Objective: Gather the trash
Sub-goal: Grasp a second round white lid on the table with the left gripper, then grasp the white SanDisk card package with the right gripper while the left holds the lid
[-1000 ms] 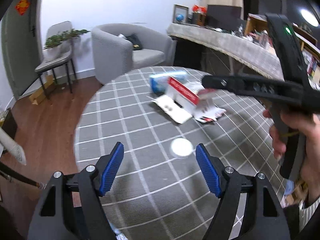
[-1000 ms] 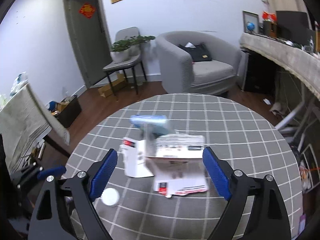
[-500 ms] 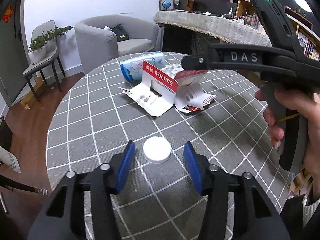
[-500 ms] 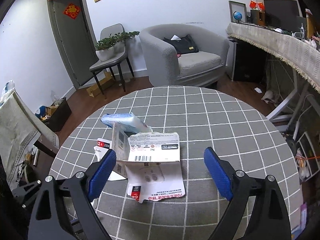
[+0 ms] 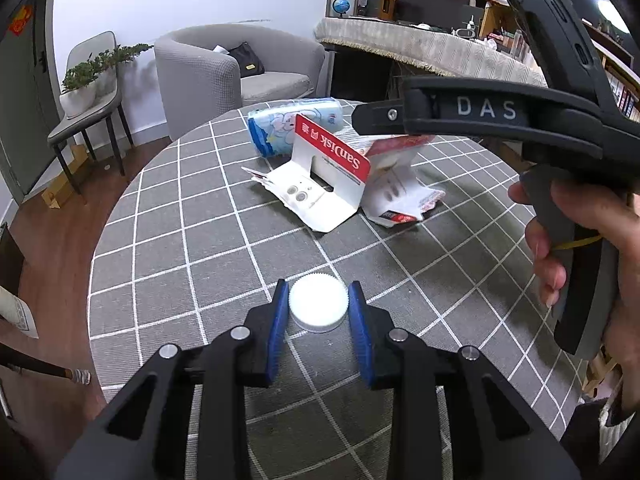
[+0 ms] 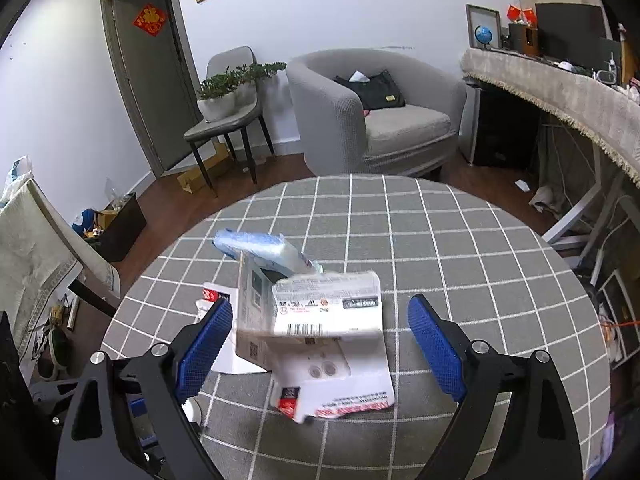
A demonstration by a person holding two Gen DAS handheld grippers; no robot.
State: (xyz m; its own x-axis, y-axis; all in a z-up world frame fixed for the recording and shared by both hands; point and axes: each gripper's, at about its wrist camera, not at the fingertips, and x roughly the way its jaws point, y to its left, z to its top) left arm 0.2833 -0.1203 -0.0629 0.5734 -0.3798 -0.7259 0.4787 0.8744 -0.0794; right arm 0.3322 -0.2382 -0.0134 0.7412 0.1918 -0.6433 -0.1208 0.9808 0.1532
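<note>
Left claw (image 5: 318, 306) narrowed since before, closing round white cap (image 5: 318, 307) (table-top).

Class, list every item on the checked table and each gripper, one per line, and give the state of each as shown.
White cap: flat on the table, between the left jaws.
Left gripper: jaws closing around the cap.
Right gripper: jaws wide open, hovering over the torn card, holding nothing.
Red and white card packaging: torn open, one flap standing up.
Tissue pack: lying on its side behind the packaging.
</note>
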